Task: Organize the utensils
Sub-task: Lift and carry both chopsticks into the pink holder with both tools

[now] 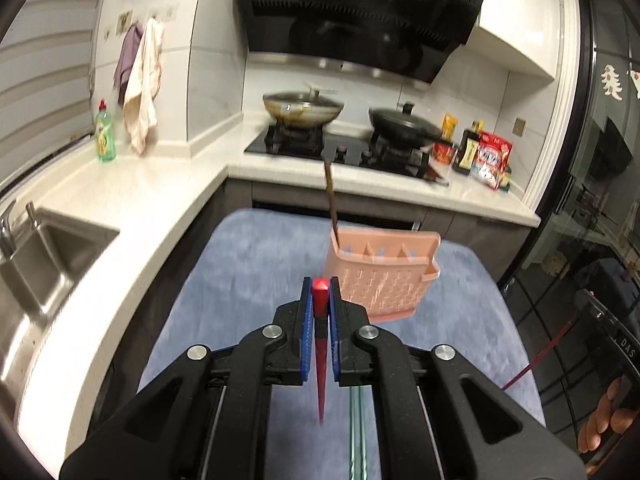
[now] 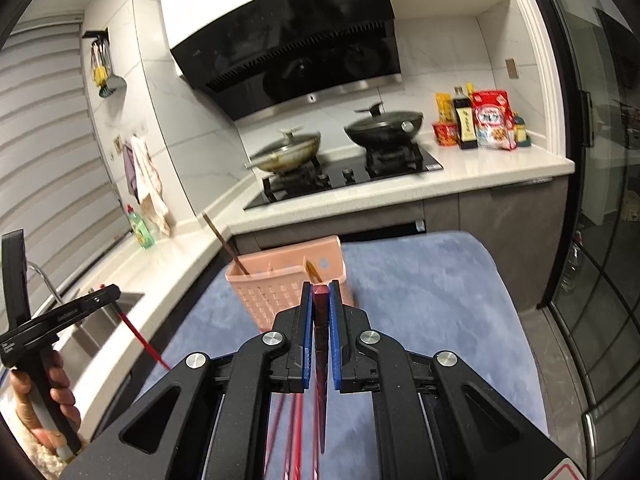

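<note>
Both tongs are carrying: left tongs (image 1: 320,289) pinching a red chopstick (image 1: 320,360), right tongs (image 2: 320,289) pinching a dark chopstick (image 2: 321,360). Next, I'd judge, tipping each into the pink holder (image 1: 384,280).

walls: white tile (image 2: 192,92) | far: black range hood (image 1: 360,16) over gas stove (image 2: 344,176) | left: steel sink (image 1: 44,268), window blinds (image 2: 44,152) | right: dark glass door (image 2: 600,200) | counter (image 1: 132,208): white
</note>
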Motion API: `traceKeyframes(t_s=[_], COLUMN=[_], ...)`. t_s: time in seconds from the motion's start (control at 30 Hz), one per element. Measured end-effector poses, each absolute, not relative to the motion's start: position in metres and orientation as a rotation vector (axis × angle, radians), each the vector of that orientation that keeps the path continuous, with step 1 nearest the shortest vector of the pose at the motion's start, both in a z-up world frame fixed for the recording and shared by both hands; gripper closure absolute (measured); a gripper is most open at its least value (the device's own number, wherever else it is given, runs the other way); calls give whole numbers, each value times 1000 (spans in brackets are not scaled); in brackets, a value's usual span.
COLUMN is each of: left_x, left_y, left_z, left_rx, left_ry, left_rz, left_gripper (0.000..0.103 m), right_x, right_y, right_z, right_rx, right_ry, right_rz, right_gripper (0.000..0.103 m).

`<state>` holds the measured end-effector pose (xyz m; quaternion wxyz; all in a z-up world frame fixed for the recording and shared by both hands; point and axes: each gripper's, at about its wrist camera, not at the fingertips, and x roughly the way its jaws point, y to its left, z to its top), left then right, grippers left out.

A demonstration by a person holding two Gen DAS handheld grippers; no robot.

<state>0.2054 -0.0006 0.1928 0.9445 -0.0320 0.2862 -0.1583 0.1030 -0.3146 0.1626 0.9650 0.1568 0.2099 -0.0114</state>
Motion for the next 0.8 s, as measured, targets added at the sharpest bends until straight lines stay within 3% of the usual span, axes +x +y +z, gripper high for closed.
traceKeyframes(t_s=[0.5,0.8], left_x=[255,310], left_y=[-40,-60], left_z=[298,295], left_rx=[-140,-171], left_ry=[304,276], left_rz=[-368,-355], left_gripper=[96,96], right_x=[202,260], right_y=[-322,-330], right_z=[248,250], right_rx=[427,451], right_ry=[233,192], right_rz=[101,73], right_gripper=[96,96])
